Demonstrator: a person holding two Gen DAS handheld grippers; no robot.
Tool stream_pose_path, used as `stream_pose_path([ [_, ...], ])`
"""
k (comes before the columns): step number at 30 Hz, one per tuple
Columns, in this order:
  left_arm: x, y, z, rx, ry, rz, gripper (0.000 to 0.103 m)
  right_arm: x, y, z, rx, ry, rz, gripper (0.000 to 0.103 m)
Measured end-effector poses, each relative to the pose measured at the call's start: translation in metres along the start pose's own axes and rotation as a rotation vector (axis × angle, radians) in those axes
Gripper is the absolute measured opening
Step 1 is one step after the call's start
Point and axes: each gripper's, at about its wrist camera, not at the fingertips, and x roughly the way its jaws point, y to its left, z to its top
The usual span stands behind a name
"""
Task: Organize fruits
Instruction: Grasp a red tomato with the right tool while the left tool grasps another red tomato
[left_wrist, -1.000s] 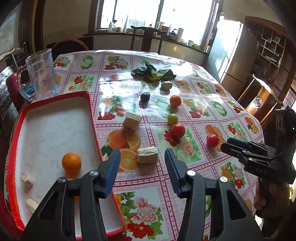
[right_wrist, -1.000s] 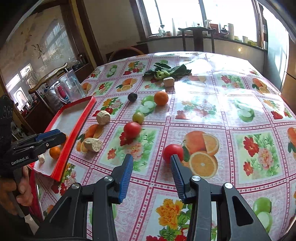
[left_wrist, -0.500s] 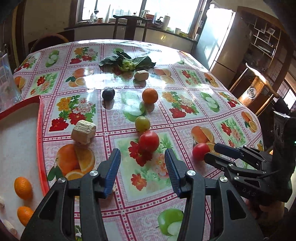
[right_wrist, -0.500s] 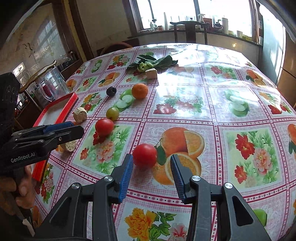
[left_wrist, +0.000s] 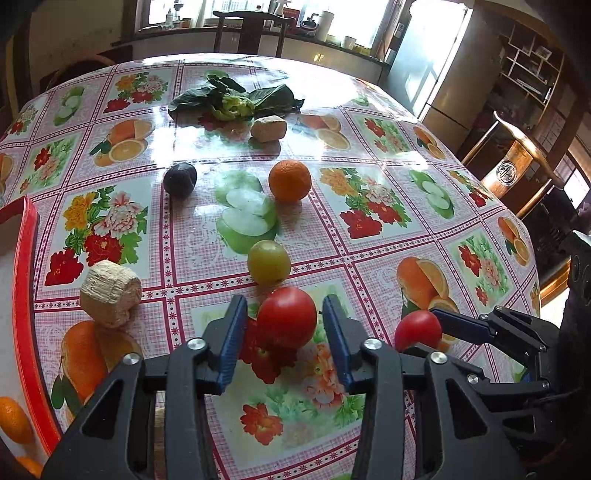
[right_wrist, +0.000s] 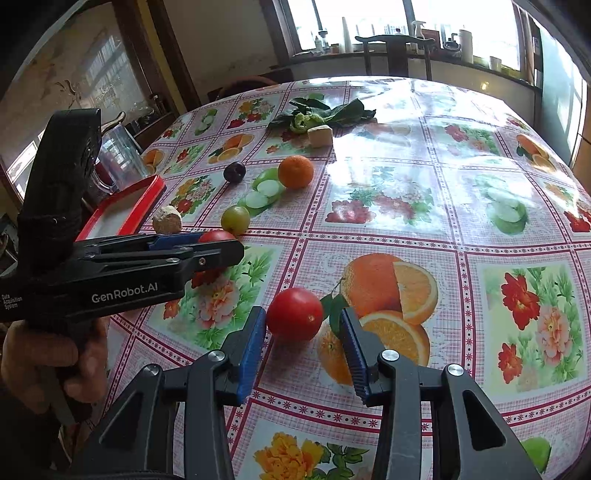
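Observation:
My left gripper (left_wrist: 283, 321) is open, its jaws on either side of a red tomato (left_wrist: 286, 317) on the flowered tablecloth, not pressing it. My right gripper (right_wrist: 303, 334) is open around a second red tomato (right_wrist: 294, 314), which also shows in the left wrist view (left_wrist: 418, 329). Beyond lie a green fruit (left_wrist: 268, 261), an orange (left_wrist: 289, 180) and a dark plum (left_wrist: 180, 180). The red tray (left_wrist: 22, 280) is at the left with an orange (left_wrist: 13, 419) in it.
A beige block (left_wrist: 110, 292) lies near the tray and another (left_wrist: 268, 128) by leafy greens (left_wrist: 236, 99) at the back. A clear jug (right_wrist: 118, 157) stands beyond the tray. Chairs and cabinets surround the round table.
Both grippers moved forward over the table. The left went from the tray area to the nearer tomato; the right closed in on the second tomato. Both stay open.

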Motion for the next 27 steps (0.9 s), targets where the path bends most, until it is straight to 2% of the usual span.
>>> stream_pose_path([
  [2, -0.001, 0.002, 0.000, -0.005, 0.001, -0.014, 0.029, -0.001, 0.000, 0.000, 0.005, -0.004, 0.016, 0.032],
  [13, -0.033, 0.013, -0.008, -0.030, -0.049, -0.005, 0.029, -0.021, 0.005, -0.002, 0.016, -0.035, 0.014, 0.032],
  [27, -0.083, 0.041, -0.027, -0.077, -0.120, 0.048, 0.029, -0.033, 0.050, 0.008, -0.058, -0.063, 0.047, 0.032],
])
